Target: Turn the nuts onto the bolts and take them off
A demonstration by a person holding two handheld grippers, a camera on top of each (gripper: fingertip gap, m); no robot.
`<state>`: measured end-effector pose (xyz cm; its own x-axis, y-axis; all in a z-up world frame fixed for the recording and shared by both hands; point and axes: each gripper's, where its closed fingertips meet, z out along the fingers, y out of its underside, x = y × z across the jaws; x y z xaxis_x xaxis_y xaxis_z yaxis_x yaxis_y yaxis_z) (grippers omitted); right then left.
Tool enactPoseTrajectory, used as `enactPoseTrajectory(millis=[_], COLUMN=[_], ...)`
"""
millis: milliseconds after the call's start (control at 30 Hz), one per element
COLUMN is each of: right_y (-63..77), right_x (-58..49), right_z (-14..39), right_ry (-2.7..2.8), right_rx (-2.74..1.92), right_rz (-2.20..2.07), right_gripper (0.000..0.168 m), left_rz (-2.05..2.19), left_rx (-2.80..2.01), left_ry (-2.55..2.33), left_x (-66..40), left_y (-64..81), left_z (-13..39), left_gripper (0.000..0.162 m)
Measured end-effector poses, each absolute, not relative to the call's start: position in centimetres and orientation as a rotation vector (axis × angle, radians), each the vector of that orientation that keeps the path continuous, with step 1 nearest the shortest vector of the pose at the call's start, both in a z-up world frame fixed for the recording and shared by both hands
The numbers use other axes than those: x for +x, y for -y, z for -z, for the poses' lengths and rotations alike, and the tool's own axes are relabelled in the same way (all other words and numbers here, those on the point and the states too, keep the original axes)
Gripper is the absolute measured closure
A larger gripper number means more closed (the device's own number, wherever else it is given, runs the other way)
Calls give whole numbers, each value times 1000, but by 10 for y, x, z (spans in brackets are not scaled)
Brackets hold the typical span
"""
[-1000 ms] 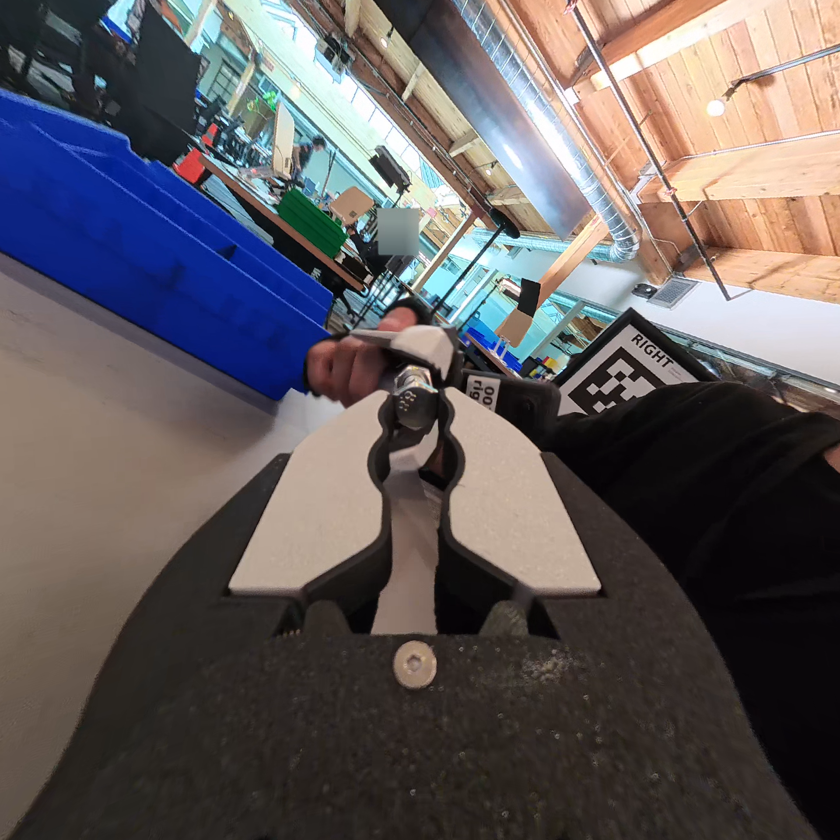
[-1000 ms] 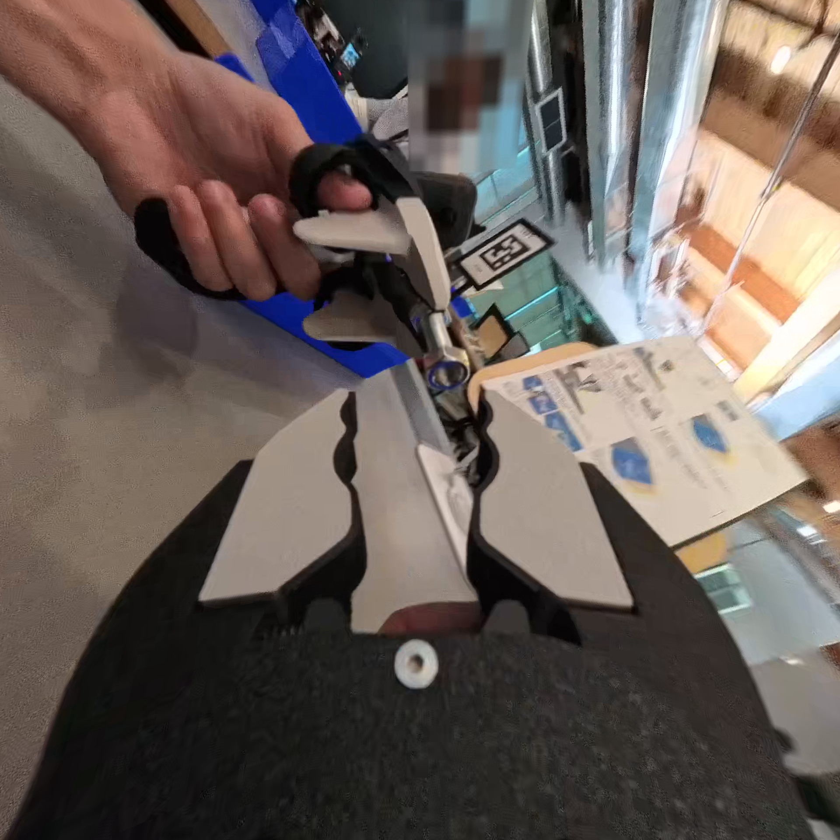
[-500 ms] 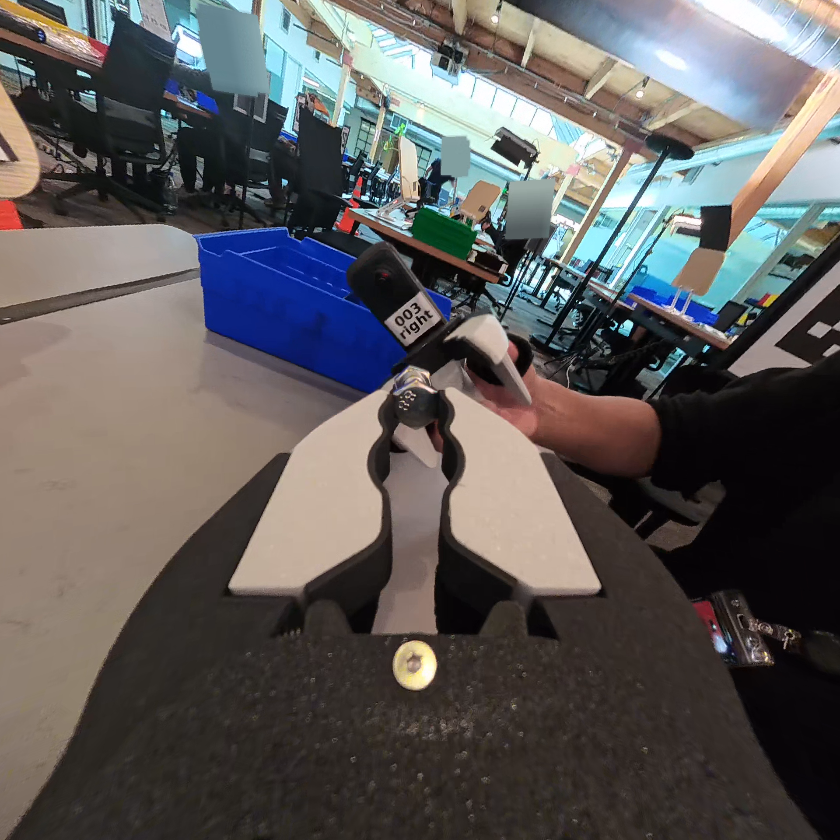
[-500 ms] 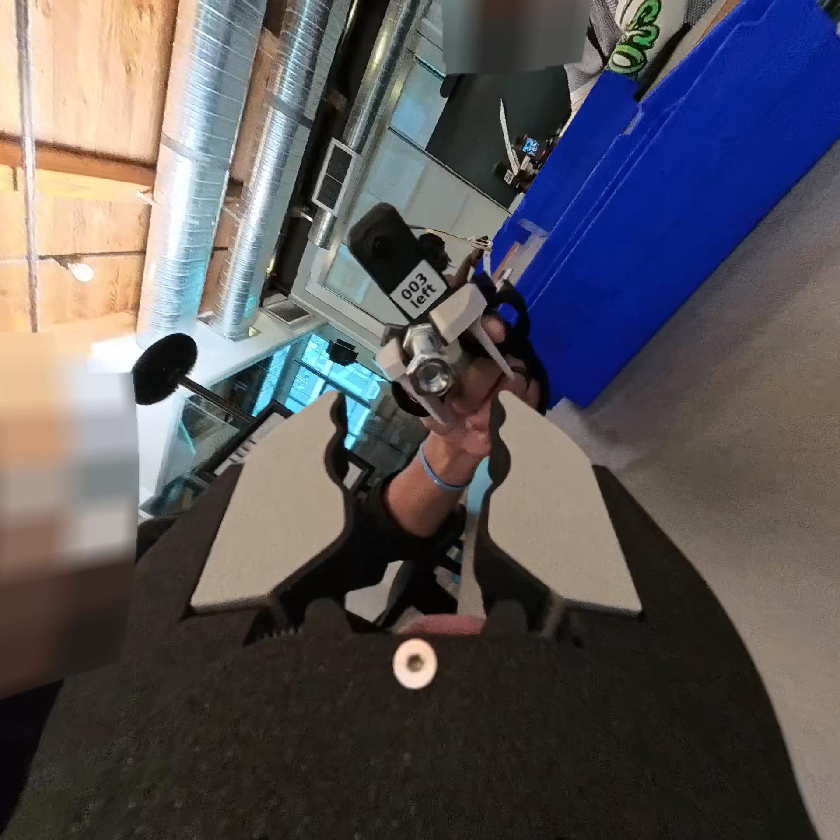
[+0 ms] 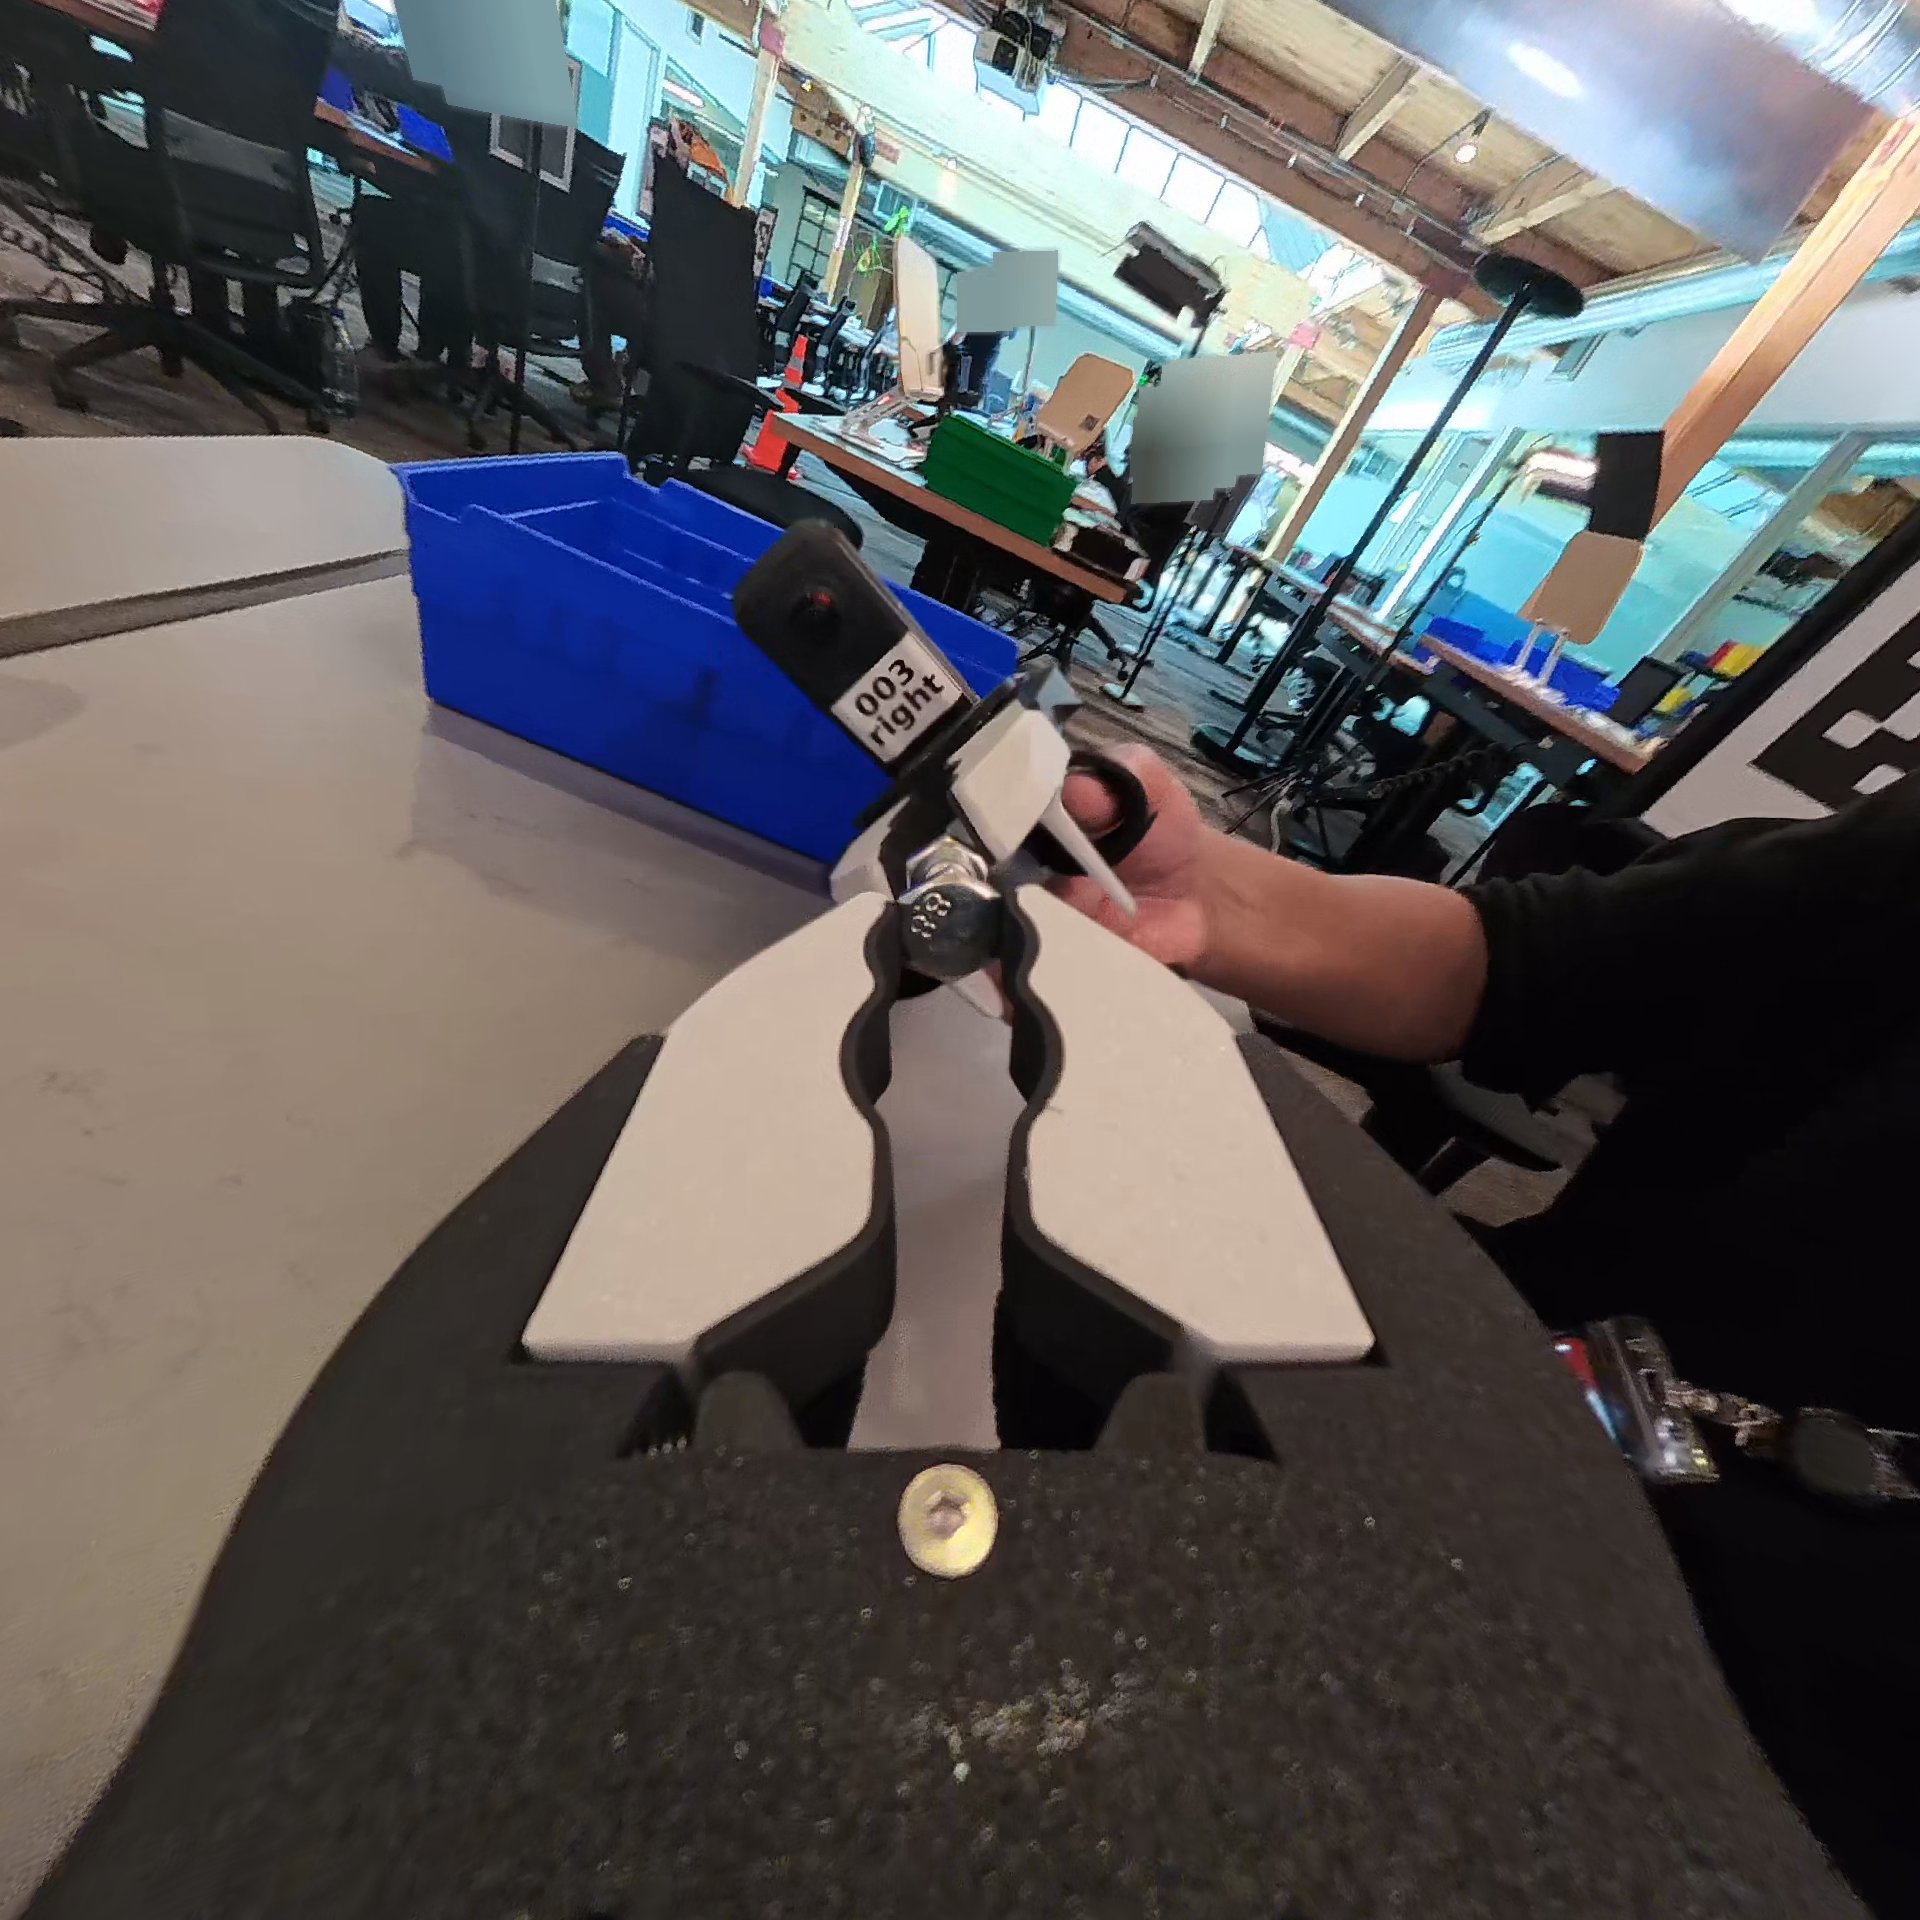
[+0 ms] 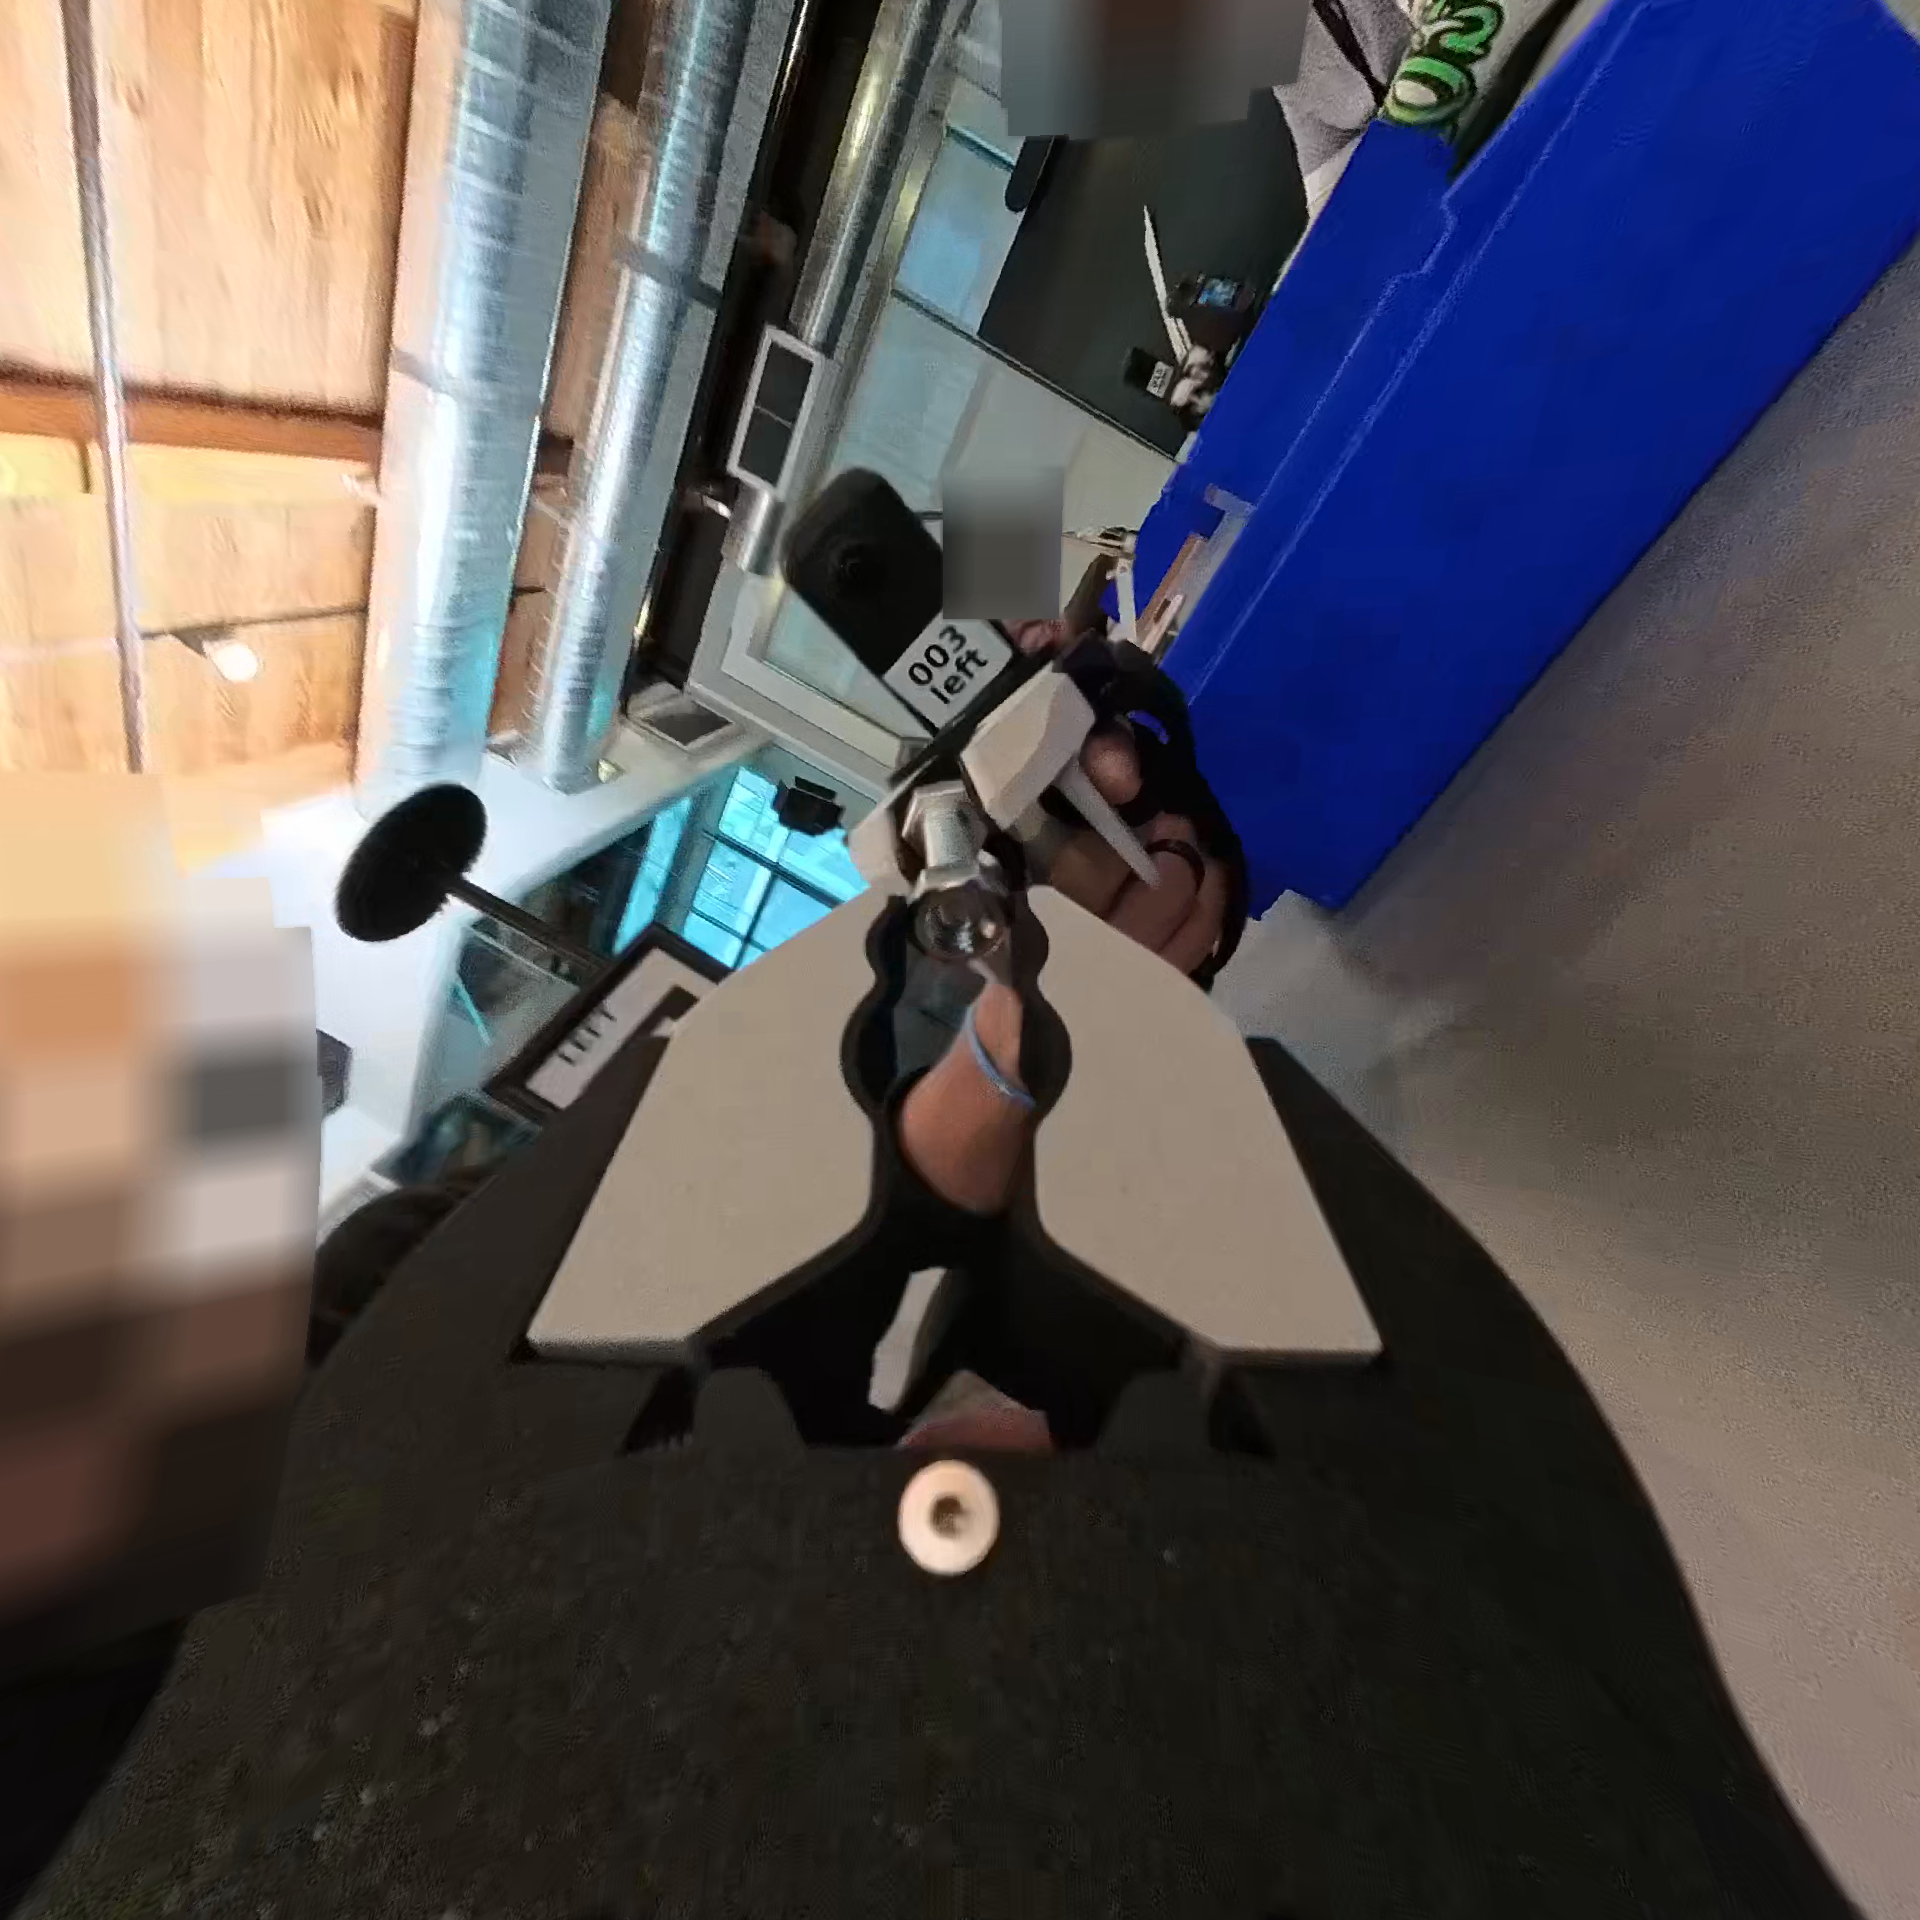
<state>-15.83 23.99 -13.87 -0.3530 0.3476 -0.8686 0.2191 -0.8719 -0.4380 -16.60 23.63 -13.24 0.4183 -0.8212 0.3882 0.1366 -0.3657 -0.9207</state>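
The left gripper is clamped on the hex head of a bolt, held in the air above the grey table. The right gripper faces it tip to tip, pinching the nut at the bolt's threaded end. A blue bin sits on the table behind them, and a black sleeve fills the right.

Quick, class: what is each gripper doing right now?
Left gripper: shut on the bolt head.
Right gripper: shut on the nut.
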Motion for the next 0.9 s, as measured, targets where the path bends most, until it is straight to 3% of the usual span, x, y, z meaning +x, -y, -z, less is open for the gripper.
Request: enactPoseTrajectory(millis=[267, 633, 800, 900], right_y=[-231, -235, -247, -263], right_x=[-155, -143, -141, -141], right_z=[132, 136, 144, 142], right_ry=[1286, 1468, 1464, 1360], right_rx=[-1217, -527, -734, -1024], right_rz=[-1536, -251, -335, -510], right_gripper=[150, 150, 150, 150], left_rz=[1391, 1562, 1324, 770], left_rx=[-1588, -1550, -1611, -1757], left_ry=[-568, -466, -429, -293], left_x=[-164, -168, -174, -201], left_y=[-228, -228, -238, -251], left_z=[123, 113, 116, 133], left_gripper=[145, 145, 145, 145])
